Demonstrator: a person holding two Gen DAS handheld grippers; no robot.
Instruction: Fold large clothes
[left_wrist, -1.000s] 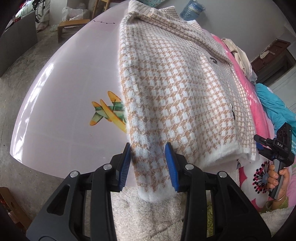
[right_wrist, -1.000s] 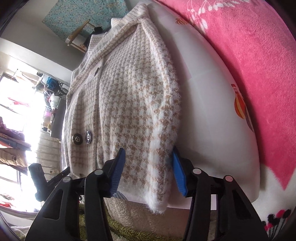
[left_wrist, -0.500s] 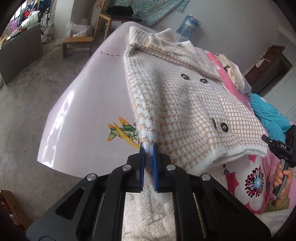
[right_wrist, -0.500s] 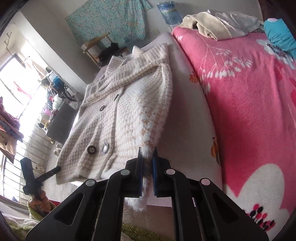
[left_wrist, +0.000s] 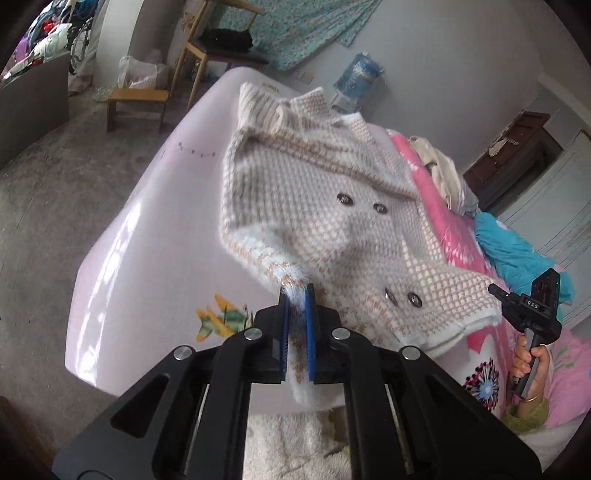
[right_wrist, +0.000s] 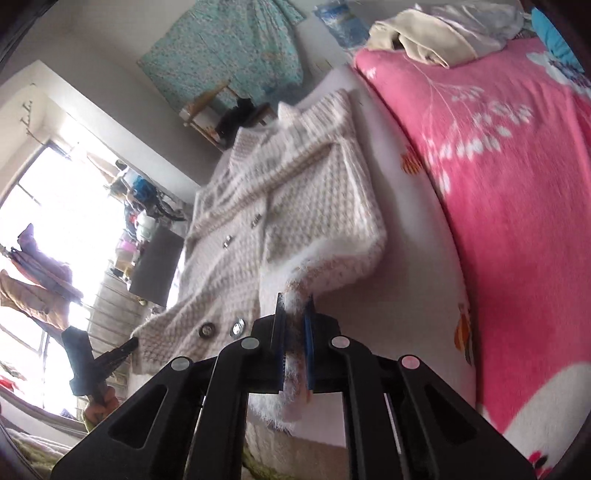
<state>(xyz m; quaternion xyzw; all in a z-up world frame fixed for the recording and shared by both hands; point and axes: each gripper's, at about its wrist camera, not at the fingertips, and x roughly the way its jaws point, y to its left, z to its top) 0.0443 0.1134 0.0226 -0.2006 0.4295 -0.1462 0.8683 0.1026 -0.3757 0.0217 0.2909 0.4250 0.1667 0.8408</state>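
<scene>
Pale pink sheeting (left_wrist: 155, 236) covers the bed on which a checked beige-and-white coat (left_wrist: 314, 206) is spread, collar at the far end. Left of the coat, seen only from the left wrist, are a concrete floor, one low wooden stool (left_wrist: 135, 101) and one wooden chair (left_wrist: 218, 51); an aeroplane print (left_wrist: 218, 319) lies on the sheet just beside the coat's near hem. Four dark buttons are counted on the coat in this view. The left gripper (left_wrist: 296, 295) is clamped narrowly on a fluffy white corner of the hem, which is lifted off the sheet. Right of the coat, the right gripper (right_wrist: 294, 301) is likewise pinched tight on the opposite hem corner, also raised. Only the right wrist view shows the bright window (right_wrist: 55, 229) and the broad pink floral blanket (right_wrist: 517, 184) beside the coat. One cream garment pile (right_wrist: 424, 33) rests on the blanket's far end.
</scene>
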